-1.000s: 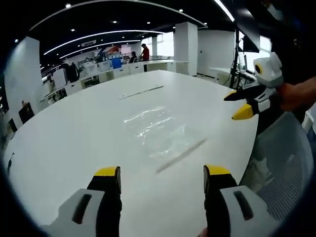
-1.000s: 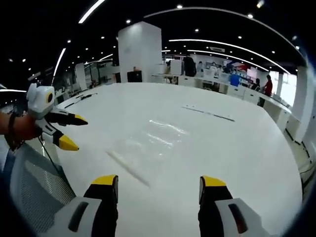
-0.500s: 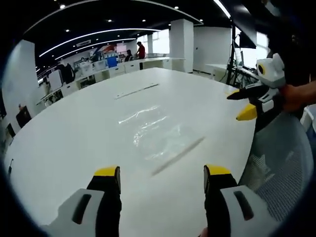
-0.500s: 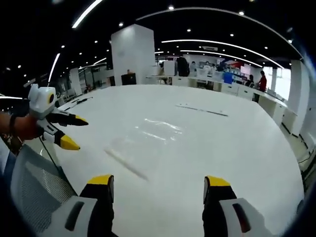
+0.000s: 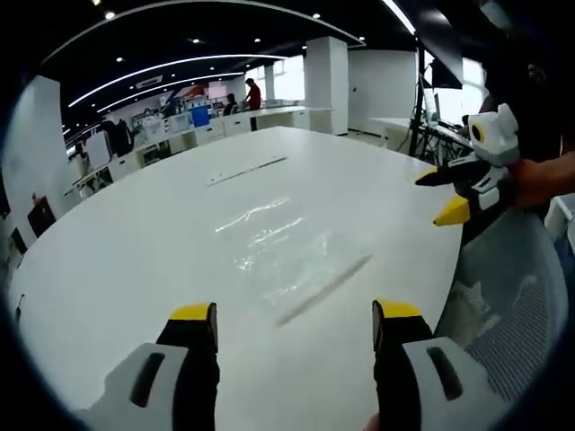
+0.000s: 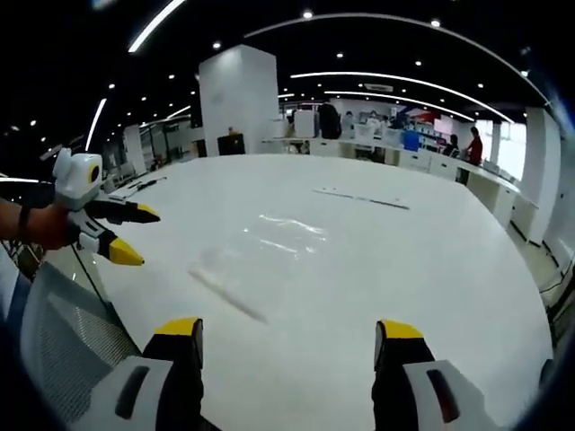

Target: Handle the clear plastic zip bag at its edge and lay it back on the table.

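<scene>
Both tongs released, zip bag flat on the table

My left gripper [image 5: 295,325] and right gripper [image 6: 289,341] gaped empty; the clear zip bag [image 5: 286,258] lay on the white table [image 5: 135,242]. I judged its zip strip [image 5: 323,289] the best pinch point.

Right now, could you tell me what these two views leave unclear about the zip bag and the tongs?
- Zip bag: clear film on the white table; in both views its outline blends in, and only glare and the zip strip show.
- Thin strip farther along the table: too small to identify.
- Left tongs and right tongs: bodies cut off by the bottom edge of their own views.
</scene>
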The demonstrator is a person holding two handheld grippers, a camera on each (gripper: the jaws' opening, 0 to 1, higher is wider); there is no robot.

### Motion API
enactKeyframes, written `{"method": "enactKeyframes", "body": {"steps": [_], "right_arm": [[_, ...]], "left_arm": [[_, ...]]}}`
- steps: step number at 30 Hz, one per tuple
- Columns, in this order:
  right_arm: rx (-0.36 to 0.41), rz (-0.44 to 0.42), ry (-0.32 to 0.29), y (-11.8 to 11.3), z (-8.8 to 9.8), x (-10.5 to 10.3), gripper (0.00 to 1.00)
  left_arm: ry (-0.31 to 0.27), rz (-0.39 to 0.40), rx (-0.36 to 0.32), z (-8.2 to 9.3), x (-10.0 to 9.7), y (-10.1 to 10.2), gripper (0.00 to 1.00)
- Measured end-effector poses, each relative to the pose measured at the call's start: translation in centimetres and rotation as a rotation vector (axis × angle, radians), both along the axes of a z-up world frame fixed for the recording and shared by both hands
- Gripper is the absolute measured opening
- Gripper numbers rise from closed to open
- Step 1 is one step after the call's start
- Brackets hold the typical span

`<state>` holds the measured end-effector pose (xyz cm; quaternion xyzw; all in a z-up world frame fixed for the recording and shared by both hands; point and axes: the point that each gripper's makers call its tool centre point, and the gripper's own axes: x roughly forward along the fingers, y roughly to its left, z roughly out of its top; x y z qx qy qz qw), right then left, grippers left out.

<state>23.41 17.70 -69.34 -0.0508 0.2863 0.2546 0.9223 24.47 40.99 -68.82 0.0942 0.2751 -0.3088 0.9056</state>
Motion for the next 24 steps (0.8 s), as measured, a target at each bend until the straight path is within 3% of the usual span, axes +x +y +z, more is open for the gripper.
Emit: {"method": "enactKeyframes", "body": {"steps": [11,24], "right_arm": [[0.004,0.020,0.005,1.2,0.0,0.6,0.81],[0.007,0.013,0.005,1.9,0.1,0.6,0.83]], "left_arm": [[-0.013,0.045,-0.035,0.5,-0.6,1.2,0.73],[-0.020,0.041,-0.053,0.7,-0.8,1.4,0.73]]}}
